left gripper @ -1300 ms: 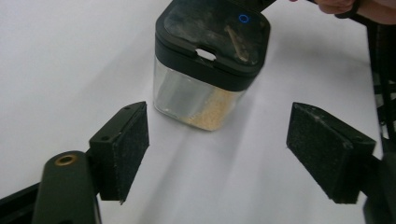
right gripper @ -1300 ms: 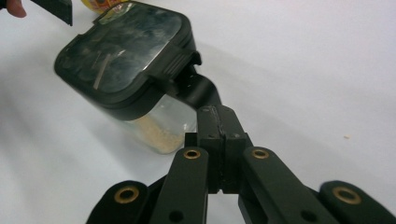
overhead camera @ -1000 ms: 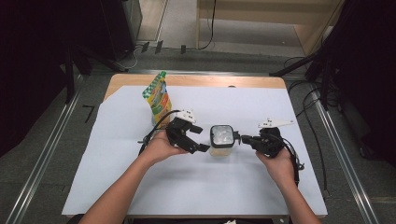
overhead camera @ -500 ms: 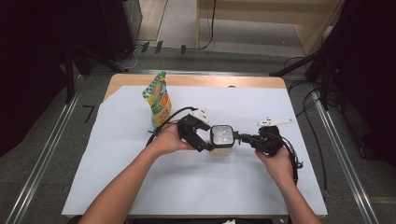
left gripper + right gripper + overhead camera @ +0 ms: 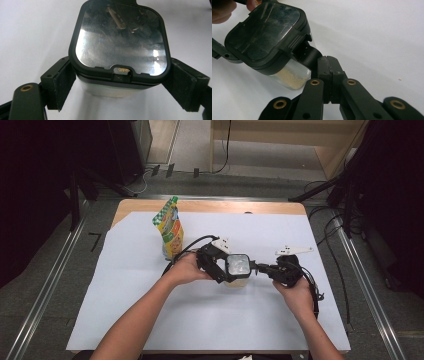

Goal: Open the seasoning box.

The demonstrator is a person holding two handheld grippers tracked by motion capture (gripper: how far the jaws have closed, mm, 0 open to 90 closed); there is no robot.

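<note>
A clear container (image 5: 238,265) with a black lid and window stands mid-table on the white sheet; pale grain (image 5: 292,78) lies at its bottom. My right gripper (image 5: 257,268) reaches in from the right and is shut on a black tab (image 5: 308,53) at the lid's edge. From the left, my left gripper (image 5: 231,269) straddles the container, jaws spread wide. In the left gripper view its pads (image 5: 63,85) stand close beside the lid (image 5: 120,42) on both sides; I see no clear squeeze.
A green and orange stand-up pouch (image 5: 170,227) stands upright behind and left of the left hand. The white sheet (image 5: 150,320) covers most of the wooden table (image 5: 210,206). Cables (image 5: 330,245) trail past the table's right edge.
The left hand has moved right, bringing its jaws from beside the container to around it. The right gripper and the container have stayed put.
</note>
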